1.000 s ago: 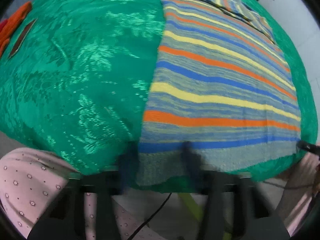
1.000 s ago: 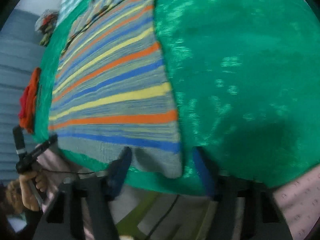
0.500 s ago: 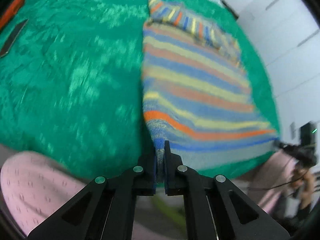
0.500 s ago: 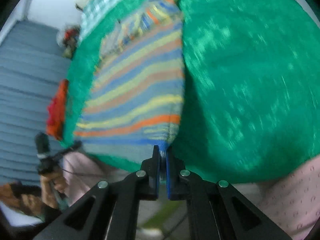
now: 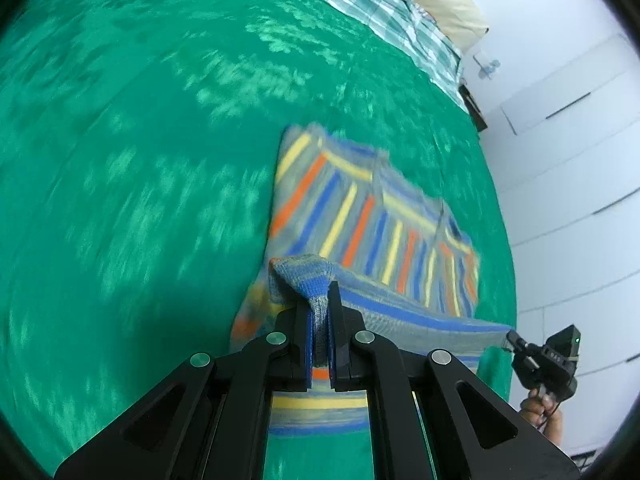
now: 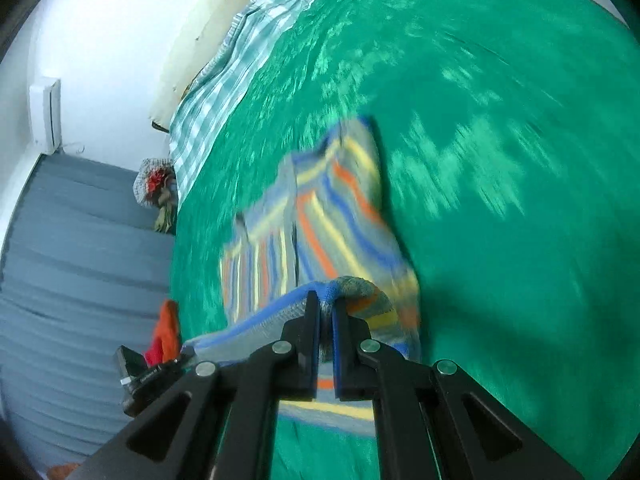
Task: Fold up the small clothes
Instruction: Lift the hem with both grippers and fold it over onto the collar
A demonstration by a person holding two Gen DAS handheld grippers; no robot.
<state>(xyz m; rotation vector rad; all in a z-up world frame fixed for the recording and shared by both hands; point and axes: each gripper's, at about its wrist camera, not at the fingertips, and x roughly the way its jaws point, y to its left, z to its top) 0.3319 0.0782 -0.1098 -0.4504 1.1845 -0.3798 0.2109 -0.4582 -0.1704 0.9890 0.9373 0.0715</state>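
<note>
1. Biggest risk: my left gripper (image 5: 319,322) and right gripper (image 6: 326,320) are each clamped on a hem corner of the striped sweater (image 5: 376,216), the hem hanging raised between them above the green bedspread (image 5: 140,140). If one hand runs ahead of the other, I reckon the fold lands crooked.
2. Next: only a thin pinch of knit sits between each pair of pads. A tug could slip a corner free.
3. Smaller: the sweater's far part lies ahead of my tools; dropping the hem short leaves an uneven edge.
4. Writing: none I can read; everything's blurred.
</note>
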